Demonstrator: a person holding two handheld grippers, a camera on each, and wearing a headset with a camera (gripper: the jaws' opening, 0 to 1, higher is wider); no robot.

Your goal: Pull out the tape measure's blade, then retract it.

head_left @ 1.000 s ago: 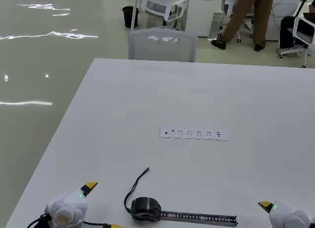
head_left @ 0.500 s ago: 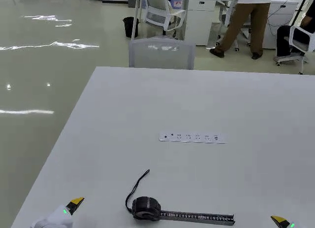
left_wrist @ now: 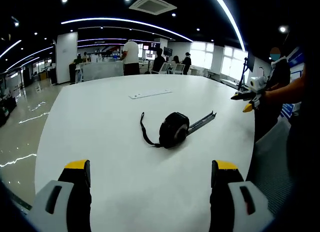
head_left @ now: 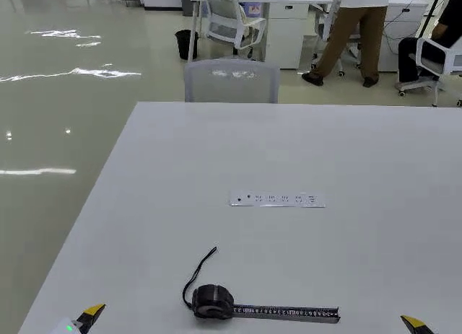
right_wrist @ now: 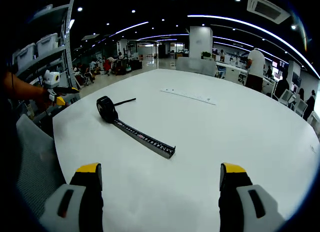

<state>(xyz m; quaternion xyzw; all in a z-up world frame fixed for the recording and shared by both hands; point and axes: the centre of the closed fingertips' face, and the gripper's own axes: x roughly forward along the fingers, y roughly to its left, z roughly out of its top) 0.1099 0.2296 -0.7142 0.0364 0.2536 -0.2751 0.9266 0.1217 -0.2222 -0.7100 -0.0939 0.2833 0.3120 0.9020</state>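
Well ahead of our left gripper [left_wrist: 151, 165] we see a white socket strip [head_left: 277, 200] lying flat on the white table [head_left: 180, 154], a grey mesh chair [head_left: 231, 80] at the far edge, and beyond it a black bin [head_left: 185, 43] and a standing person [head_left: 357, 20].

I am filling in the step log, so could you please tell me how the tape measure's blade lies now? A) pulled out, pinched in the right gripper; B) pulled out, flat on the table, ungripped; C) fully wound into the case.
B: the blade runs out from the case flat along the table, and the left gripper and right gripper both stand open, apart from it.
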